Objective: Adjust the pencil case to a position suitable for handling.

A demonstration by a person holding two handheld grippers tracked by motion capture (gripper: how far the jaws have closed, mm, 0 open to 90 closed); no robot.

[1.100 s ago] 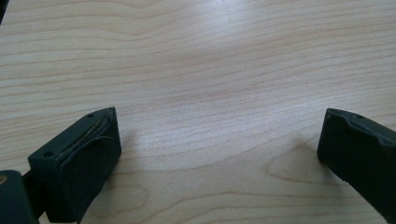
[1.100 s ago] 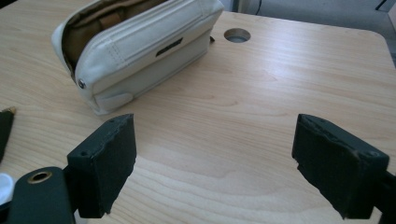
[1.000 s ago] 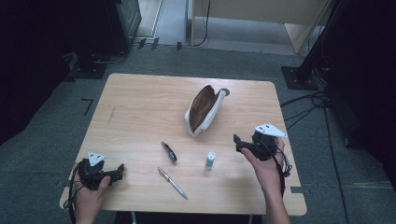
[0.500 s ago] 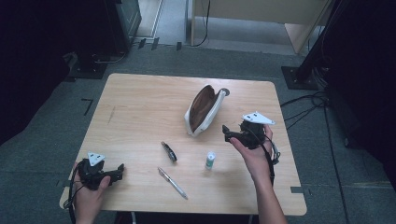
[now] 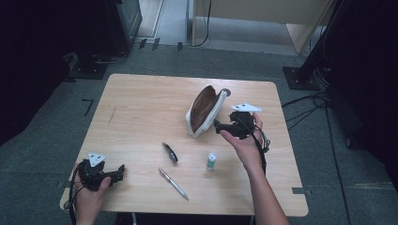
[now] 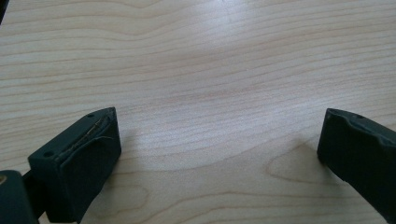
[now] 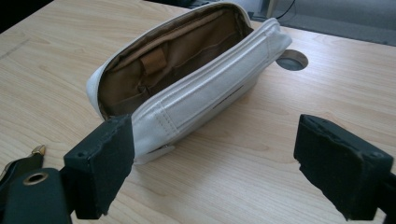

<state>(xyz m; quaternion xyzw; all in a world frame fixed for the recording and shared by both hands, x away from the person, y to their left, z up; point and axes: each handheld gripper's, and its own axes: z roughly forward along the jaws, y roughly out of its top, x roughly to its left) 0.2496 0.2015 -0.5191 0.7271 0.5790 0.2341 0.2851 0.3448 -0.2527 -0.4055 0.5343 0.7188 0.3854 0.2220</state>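
A white pouch (image 5: 202, 111) with a brown lining lies unzipped on the wooden table (image 5: 141, 108), its mouth facing up. My right gripper (image 5: 217, 125) hovers just right of the pouch's near end, jaws open and empty. In the right gripper view the pouch (image 7: 187, 84) lies straight ahead; my right gripper (image 7: 210, 163) has its left jaw close to the pouch's near corner, apart from it. My left gripper (image 5: 119, 170) rests at the table's near left corner. In its own view my left gripper (image 6: 217, 149) stands open over bare wood.
A silver pen (image 5: 173, 183), a small dark folded tool (image 5: 170, 152) and a small green-and-white bottle (image 5: 211, 161) lie near the front middle. A round cable hole (image 5: 225, 92) sits behind the pouch. Dark stands and cables surround the table.
My right hand has carried its gripper left and away from the front edge, up to the pouch's near end. The left gripper has stayed put.
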